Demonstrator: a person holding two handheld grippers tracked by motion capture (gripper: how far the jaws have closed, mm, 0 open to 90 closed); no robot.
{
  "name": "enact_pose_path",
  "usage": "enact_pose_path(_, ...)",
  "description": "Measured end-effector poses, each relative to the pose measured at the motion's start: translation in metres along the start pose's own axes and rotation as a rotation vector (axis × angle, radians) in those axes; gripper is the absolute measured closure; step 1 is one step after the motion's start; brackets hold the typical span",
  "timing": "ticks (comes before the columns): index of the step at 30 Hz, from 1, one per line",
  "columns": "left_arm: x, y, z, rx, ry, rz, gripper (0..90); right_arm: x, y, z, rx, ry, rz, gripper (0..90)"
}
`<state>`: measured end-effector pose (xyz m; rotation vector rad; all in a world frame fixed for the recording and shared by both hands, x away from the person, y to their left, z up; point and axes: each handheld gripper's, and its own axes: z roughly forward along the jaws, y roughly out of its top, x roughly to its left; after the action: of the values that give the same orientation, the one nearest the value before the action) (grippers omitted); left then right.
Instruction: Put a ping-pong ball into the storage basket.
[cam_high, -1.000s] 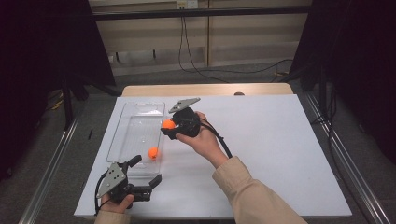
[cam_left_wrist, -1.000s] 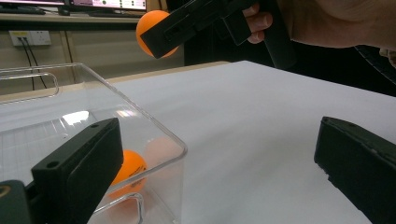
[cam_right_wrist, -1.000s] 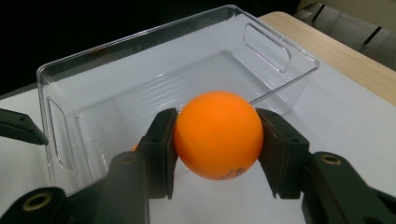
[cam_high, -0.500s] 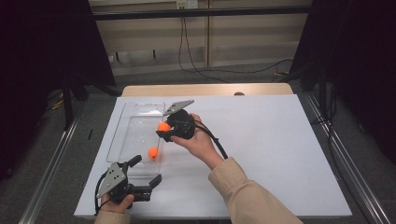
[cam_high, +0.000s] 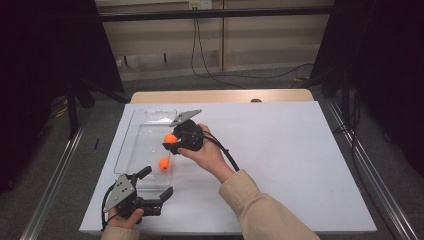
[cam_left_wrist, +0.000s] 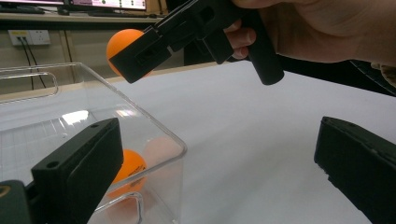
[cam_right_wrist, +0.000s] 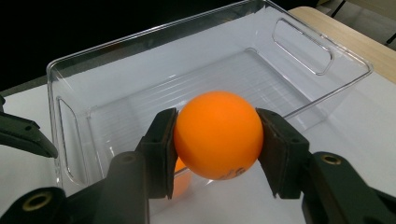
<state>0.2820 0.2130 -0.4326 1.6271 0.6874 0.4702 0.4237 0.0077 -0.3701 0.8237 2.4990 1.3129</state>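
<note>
Here the right gripper (cam_right_wrist: 217, 154) pinches a smooth orange ball (cam_right_wrist: 218, 134) — left gripper (cam_high: 156, 184) gapes, empty.

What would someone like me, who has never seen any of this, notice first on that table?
Probably the bright orange ball pinched between the black jaws of the right gripper, held above a clear plastic bin on the white table. A second orange ball already lies inside the bin, near its front end. Nearer the person, the left gripper waits open on the table beside the bin.
</note>
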Motion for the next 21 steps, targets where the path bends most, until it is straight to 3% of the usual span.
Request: enact_pose_path(21, 0.001, -0.001, 0.000, 0.001, 0.001, 0.001, 1.1, 0.006, 0.002, 0.016, 0.011, 0.011, -0.019, 51.2)
